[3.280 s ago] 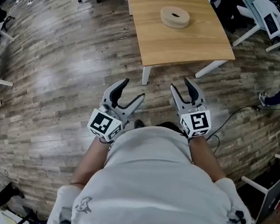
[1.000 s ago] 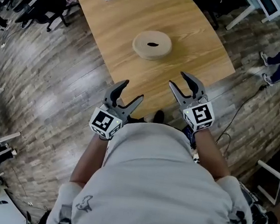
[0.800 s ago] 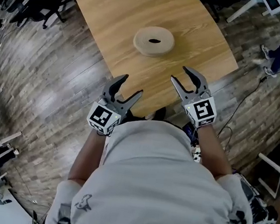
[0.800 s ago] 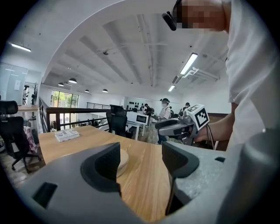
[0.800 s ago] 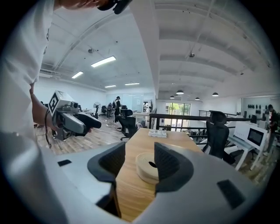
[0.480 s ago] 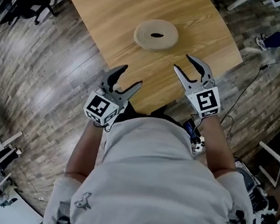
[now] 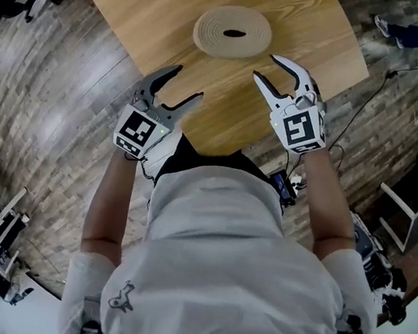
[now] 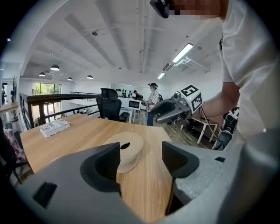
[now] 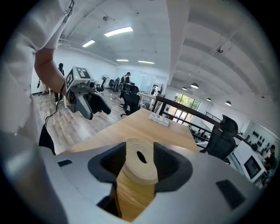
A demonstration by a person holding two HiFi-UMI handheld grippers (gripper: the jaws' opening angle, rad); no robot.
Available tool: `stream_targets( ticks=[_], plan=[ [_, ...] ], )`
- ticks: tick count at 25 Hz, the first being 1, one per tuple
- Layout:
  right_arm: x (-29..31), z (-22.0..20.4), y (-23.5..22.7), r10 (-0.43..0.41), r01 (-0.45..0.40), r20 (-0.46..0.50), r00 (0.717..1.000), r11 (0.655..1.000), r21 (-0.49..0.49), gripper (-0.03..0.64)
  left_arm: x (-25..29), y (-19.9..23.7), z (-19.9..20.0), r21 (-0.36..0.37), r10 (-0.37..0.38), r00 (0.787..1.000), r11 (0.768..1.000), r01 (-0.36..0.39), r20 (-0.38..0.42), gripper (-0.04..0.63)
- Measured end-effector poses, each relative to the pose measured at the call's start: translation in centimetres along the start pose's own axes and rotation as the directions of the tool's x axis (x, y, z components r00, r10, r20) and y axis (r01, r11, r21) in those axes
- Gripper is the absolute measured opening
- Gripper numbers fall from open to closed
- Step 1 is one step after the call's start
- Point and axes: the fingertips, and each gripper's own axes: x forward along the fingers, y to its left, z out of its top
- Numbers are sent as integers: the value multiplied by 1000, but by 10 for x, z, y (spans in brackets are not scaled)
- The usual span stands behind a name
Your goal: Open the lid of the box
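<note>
**Box (image 7: 233, 32): one.** Round, low and pale tan. The top shows concentric ridges and one dark oval hole at its middle. The top sits flat on the body, and I cannot make out a seam between lid and body. It stands on the table toward the far side from the person, between the lines of the two grippers and touching neither. It also shows in the left gripper view (image 8: 127, 151) and the right gripper view (image 9: 140, 164).

**Table (image 7: 176, 7): one.** Light wood with a bare top.

**Left gripper (image 7: 185, 84): one.** It is over the near table edge with its jaws spread wide and nothing between them. The box lies ahead of it and well apart.

**Right gripper (image 7: 265, 66): one.** Its jaws are also spread and grip nothing. The box lies in line with the gap and the tips are near its rim, but they do not touch it.

**Marker cubes: two,** one on each gripper.

**Stack of printed sheets (image 8: 54, 127): one,** at the table's far end.

**Black office chair (image 8: 109, 103): one,** beyond the table.

**Standing person (image 8: 152, 97): one,** in the background.

**Cable (image 7: 362, 90): one,** on the plank floor to the right of the table.
</note>
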Motion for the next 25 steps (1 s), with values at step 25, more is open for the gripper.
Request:
stream_targets(
  ticks=[25],
  plan=[
    [138, -71, -12, 81, -174, -269, 960, 923, -343, 198, 105, 94, -95, 130, -232, 960, 959, 252, -155, 327]
  ],
)
